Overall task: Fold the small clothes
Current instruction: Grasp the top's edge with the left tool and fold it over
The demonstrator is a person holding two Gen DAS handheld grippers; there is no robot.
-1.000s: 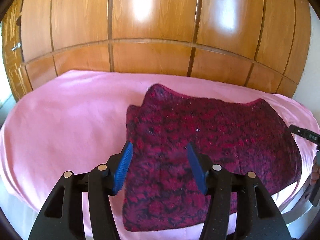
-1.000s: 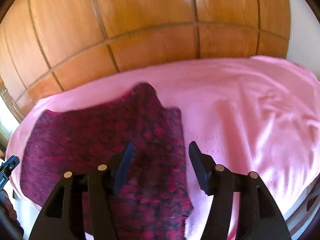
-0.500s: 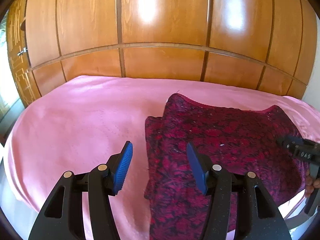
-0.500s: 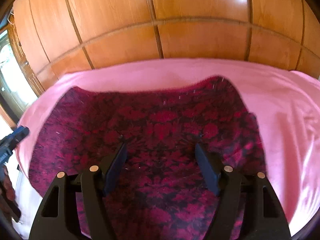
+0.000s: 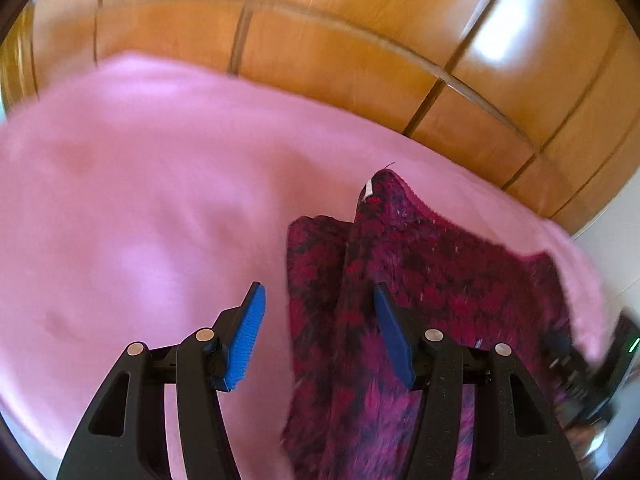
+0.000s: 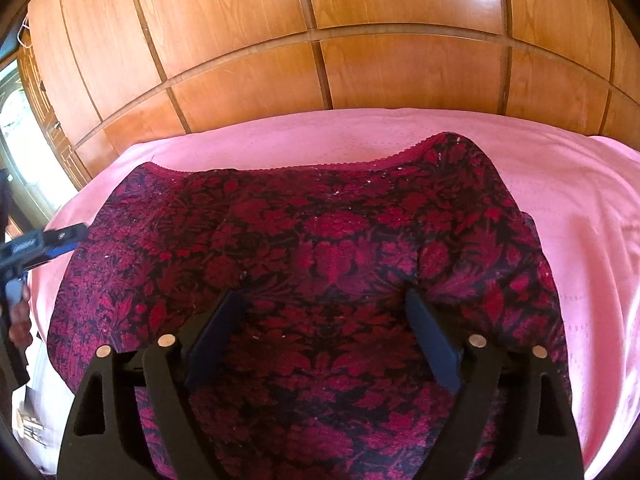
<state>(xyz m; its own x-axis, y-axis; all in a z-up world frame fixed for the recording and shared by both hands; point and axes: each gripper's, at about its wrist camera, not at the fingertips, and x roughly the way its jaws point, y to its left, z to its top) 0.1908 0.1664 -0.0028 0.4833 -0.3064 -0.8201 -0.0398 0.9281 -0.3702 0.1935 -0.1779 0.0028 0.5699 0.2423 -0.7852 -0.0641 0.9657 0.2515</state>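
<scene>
**Fig. Both grippers poised over a part-folded garment, neither holding it**

The dark red patterned garment (image 6: 320,248) lies flat on the pink sheet (image 6: 592,216), spread wide with its scalloped edge toward the wooden panelled wall (image 6: 360,20); I judge it laid out this way so that its side edges are free to be lifted. In my left wrist view its near-left side already shows a lapped layer. My right gripper (image 6: 324,340) hangs over the middle of the cloth; its jaws have just been opening and now stand wide, with fabric below them but nothing pinched. My left gripper (image 5: 316,332) is about half open and empty: the garment's left edge runs between its fingers, one blue pad (image 5: 246,336) over bare sheet, the other over cloth. I read this straddle as set-up for taking that edge. The left view is blurred.
</scene>
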